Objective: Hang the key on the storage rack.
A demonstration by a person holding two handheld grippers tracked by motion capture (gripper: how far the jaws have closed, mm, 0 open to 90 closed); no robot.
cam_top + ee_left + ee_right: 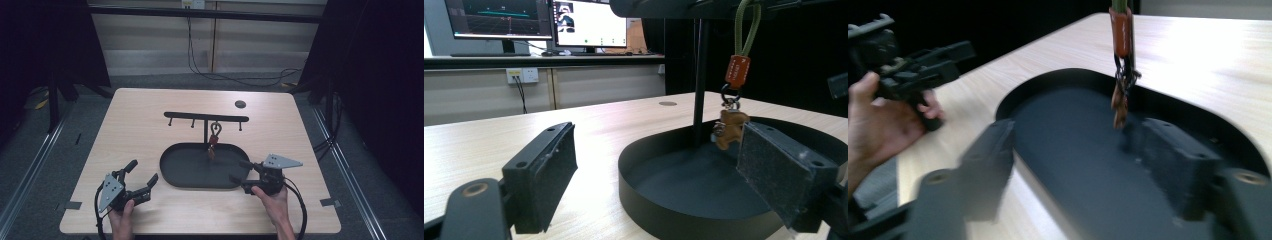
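A black hanger stand (205, 118) rises from an oval black tray (176, 170) at the table's middle. A keychain (214, 140) with a green loop, an orange tag (737, 71) and a small brown figure (729, 129) hangs from a peg over the tray; the right gripper view shows the keychain (1121, 60) too. My left gripper (141, 172) stands open near the tray's left end, nothing between its jaws. At the tray's right end my right gripper (239, 171) is open, its jaws pointing over the tray. In the left gripper view the open jaws frame the tray wall (649, 200).
A small dark round disc (240, 104) lies at the table's far right. Grey tape marks (73, 205) sit near both front corners. Monitors (539, 20) stand on a shelf beyond the table. A black cable (300, 205) trails from the right gripper.
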